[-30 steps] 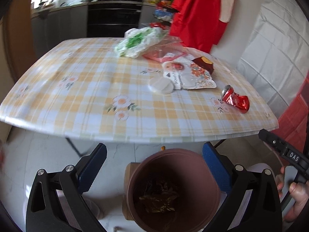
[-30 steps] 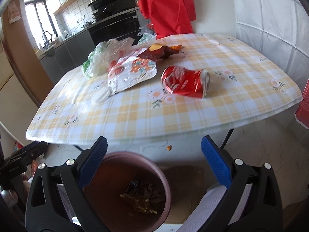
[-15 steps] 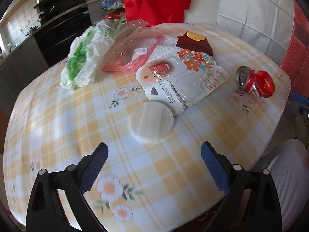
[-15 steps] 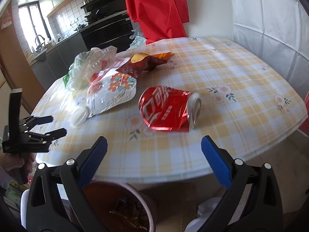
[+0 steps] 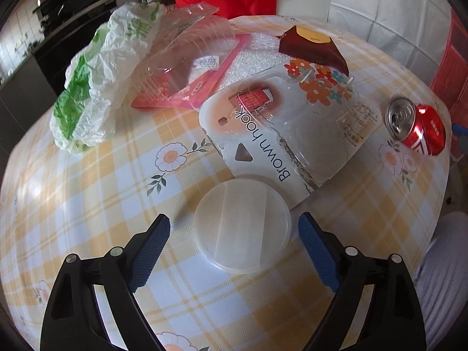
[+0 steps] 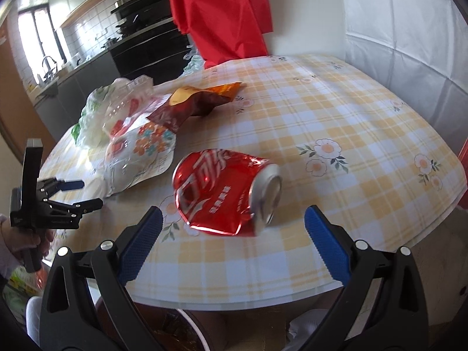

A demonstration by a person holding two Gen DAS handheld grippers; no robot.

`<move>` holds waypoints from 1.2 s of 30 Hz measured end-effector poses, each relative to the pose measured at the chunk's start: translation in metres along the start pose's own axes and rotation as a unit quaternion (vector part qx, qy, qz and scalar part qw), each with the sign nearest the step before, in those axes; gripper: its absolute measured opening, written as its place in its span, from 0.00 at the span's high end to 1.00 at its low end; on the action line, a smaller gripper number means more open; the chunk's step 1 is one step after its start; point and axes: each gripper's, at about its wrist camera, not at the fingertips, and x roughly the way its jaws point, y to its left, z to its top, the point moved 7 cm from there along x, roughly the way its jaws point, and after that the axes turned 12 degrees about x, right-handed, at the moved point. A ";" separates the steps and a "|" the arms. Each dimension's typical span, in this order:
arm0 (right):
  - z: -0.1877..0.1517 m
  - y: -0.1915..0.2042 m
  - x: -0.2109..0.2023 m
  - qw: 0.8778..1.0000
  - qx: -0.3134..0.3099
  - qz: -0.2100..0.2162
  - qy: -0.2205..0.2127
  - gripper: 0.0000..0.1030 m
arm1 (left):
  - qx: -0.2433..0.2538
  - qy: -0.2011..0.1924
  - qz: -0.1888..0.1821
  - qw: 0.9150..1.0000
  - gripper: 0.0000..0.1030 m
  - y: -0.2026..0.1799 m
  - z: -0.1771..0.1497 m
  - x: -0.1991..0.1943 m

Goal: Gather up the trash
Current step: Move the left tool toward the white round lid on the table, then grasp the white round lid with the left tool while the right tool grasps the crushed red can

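Note:
A white round lid (image 5: 242,225) lies flat on the yellow checked table (image 5: 73,204). My left gripper (image 5: 234,219) stands over it, jaws closing, with the lid between the blue pads (image 5: 152,245) and a gap on each side. The right wrist view shows the left gripper (image 6: 89,193) at the table's left edge. A crushed red can (image 6: 225,193) lies on its side near the front edge, and my right gripper (image 6: 232,213) hangs open just short of it, not touching. The can (image 5: 418,125) also shows at the right of the left wrist view.
Behind the lid lie a "Brown hook" blister pack (image 5: 292,122), a brown snack bag (image 5: 313,46), a clear pink box (image 5: 190,67) and a white-green plastic bag (image 5: 96,87). A brown bin (image 6: 181,330) with scraps stands on the floor under the front edge.
My left gripper swung from above the bin onto the table and came down around the lid, its jaws narrowing. The right gripper moved forward from the bin toward the can.

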 end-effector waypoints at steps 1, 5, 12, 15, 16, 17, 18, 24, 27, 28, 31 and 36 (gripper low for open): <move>0.001 -0.001 0.001 1.000 0.003 0.001 0.001 0.07 | -0.007 0.001 -0.006 1.000 0.19 0.001 0.001 0.001; 0.003 -0.001 0.002 1.000 0.002 0.003 0.001 0.07 | 0.002 -0.003 -0.017 1.000 0.26 0.001 0.005 0.003; 0.005 -0.001 0.006 1.000 0.003 0.008 0.000 0.07 | -0.006 -0.004 -0.009 1.000 0.38 -0.004 -0.007 -0.010; 0.004 -0.005 0.011 1.000 0.009 0.004 0.002 0.16 | -0.023 -0.024 -0.001 0.999 0.38 0.000 -0.010 -0.024; 0.005 -0.008 0.014 1.000 0.015 0.001 0.003 0.17 | -0.031 -0.031 0.001 0.999 0.38 0.003 -0.011 -0.029; 0.006 -0.011 0.015 1.000 0.021 -0.002 0.000 0.18 | -0.040 -0.040 0.003 0.998 0.38 0.004 -0.012 -0.035; 0.008 -0.013 0.017 1.000 0.026 -0.004 -0.004 0.21 | -0.046 -0.047 0.006 0.998 0.38 0.006 -0.013 -0.040; 0.015 -0.028 0.037 0.998 0.062 -0.008 -0.001 0.38 | -0.079 -0.083 0.000 0.993 0.38 0.001 -0.016 -0.064; 0.016 -0.026 0.045 0.998 0.068 -0.002 0.005 0.45 | -0.094 -0.101 -0.005 0.990 0.38 -0.007 -0.020 -0.077; 0.016 -0.024 0.047 0.998 0.065 -0.002 0.006 0.49 | -0.099 -0.105 -0.005 0.989 0.38 -0.010 -0.022 -0.081; 0.015 -0.023 0.051 0.998 0.063 -0.005 0.006 0.55 | -0.121 -0.118 -0.009 0.986 0.38 -0.020 -0.027 -0.090; 0.016 -0.023 0.043 0.998 0.066 -0.002 -0.006 0.62 | -0.160 -0.131 -0.028 0.978 0.38 -0.032 -0.041 -0.103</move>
